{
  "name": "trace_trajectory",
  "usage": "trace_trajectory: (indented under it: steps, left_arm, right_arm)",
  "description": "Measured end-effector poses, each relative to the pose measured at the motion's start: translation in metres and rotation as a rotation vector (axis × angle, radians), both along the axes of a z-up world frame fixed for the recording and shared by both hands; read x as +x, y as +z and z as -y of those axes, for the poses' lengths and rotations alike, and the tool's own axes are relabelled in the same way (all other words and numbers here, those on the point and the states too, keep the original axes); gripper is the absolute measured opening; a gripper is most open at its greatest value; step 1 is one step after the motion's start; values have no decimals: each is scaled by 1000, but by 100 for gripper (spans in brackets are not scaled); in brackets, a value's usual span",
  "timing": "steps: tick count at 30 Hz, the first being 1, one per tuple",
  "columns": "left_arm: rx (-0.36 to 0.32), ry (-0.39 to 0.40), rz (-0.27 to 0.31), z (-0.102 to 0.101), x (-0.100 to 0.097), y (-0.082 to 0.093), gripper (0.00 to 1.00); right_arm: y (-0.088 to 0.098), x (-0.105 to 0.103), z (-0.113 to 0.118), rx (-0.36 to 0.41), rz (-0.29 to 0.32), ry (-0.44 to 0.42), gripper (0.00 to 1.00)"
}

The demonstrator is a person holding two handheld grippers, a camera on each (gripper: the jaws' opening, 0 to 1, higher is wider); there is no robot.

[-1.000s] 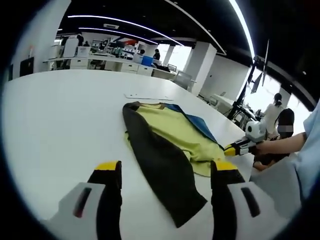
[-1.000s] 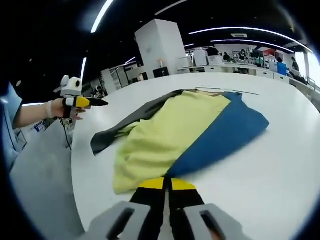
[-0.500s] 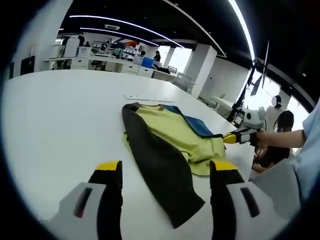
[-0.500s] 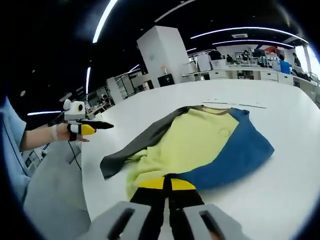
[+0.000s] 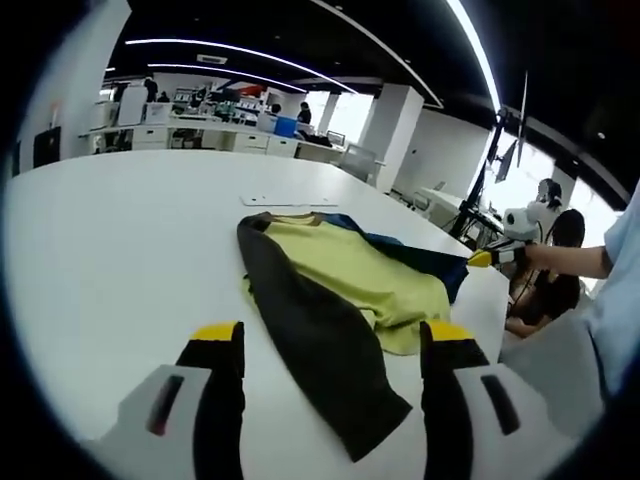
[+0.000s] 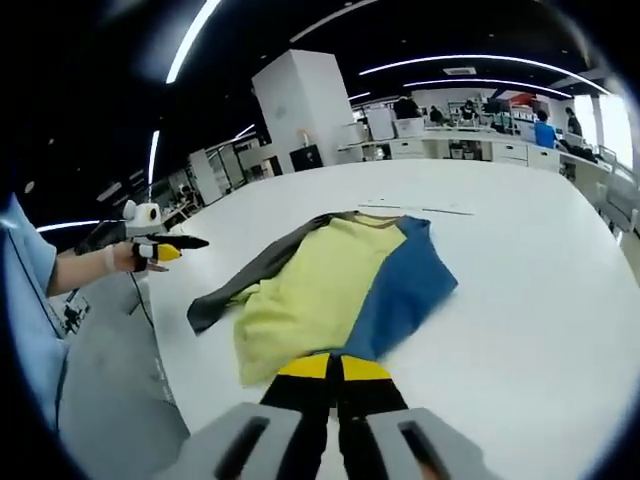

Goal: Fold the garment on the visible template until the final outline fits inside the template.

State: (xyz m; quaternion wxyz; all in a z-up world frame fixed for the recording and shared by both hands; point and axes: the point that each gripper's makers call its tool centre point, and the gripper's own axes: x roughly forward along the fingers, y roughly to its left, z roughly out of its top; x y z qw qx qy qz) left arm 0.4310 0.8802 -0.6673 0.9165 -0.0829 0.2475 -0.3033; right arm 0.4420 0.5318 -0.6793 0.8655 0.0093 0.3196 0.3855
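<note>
Garment [image 5: 340, 300]: lying spread on the white table [image 5: 120, 240], partly folded; yellow middle panel, dark grey sleeve side toward the near edge in the left gripper view, blue side [image 6: 400, 290] at the right in the right gripper view.
Left claw [image 5: 330, 350]: jaws wide apart, holding nothing, hovering near the dark grey end of the garment; seen also in the right gripper view [image 6: 175, 245], held in a hand beside the table edge.
Right claw [image 6: 334, 368]: jaws together, clamped on the near hem of the garment where yellow meets blue; in the left gripper view [image 5: 485, 258] pulling a blue corner up off the table.
Template: thin pale strip [image 5: 285, 200] just beyond the collar.
</note>
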Motion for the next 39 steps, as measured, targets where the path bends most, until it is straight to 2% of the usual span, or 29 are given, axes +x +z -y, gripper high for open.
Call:
trace_trajectory:
  steps: [3, 13, 24, 30, 33, 39]
  left_arm:
    - [2, -3, 6, 1, 3, 2, 68]
    - [14, -10, 1, 4, 12, 0, 68]
    - [14, 12, -19, 1, 15, -5, 68]
    - [10, 30, -28, -2, 16, -8, 68]
    - [15, 35, -30, -3, 16, -10, 68]
    - [4, 54, -39, -3, 18, -14, 68]
  right_arm:
    - [-1, 10, 22, -60, 4, -17, 0]
    - [-9, 45, 83, -140, -67, -105, 0]
    - [-17, 103, 130, -230, -96, -181, 0]
    - [-20, 126, 155, -291, -108, -210, 0]
    - [-20, 136, 174, -339, -114, -220, 0]
    - [-16, 162, 203, -375, -109, -270, 0]
